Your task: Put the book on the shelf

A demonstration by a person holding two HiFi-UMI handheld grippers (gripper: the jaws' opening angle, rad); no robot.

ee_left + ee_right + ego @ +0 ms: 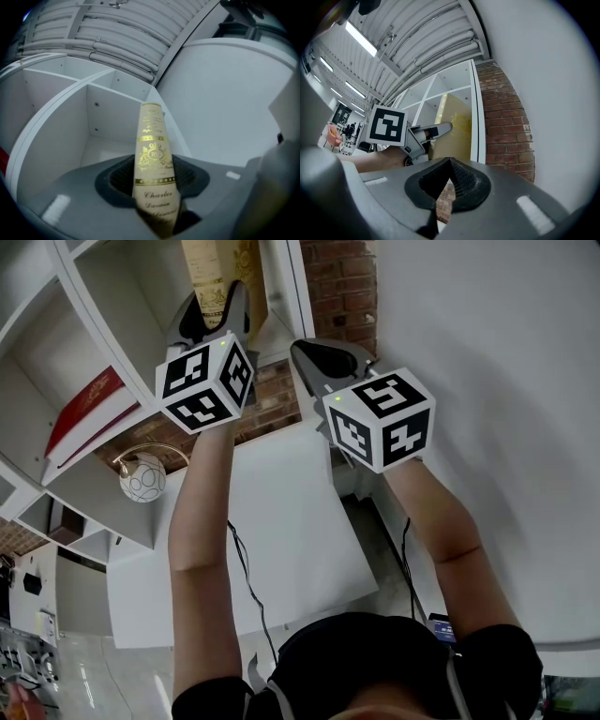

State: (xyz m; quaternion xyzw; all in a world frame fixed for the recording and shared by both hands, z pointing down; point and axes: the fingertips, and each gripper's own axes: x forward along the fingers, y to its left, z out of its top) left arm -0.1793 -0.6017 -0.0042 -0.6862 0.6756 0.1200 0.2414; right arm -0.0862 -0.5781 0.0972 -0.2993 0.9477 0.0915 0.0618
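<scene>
Your left gripper is clamped on the book's lower spine, holding it upright at the mouth of a shelf compartment, close to its right wall. It looks partly in but not yet set down or released. Your right gripper is closed and empty, beside the left. The spine reads "Charles" in gold, then probably "Darwin", under a crest. Lower lines are blurred.
</scene>
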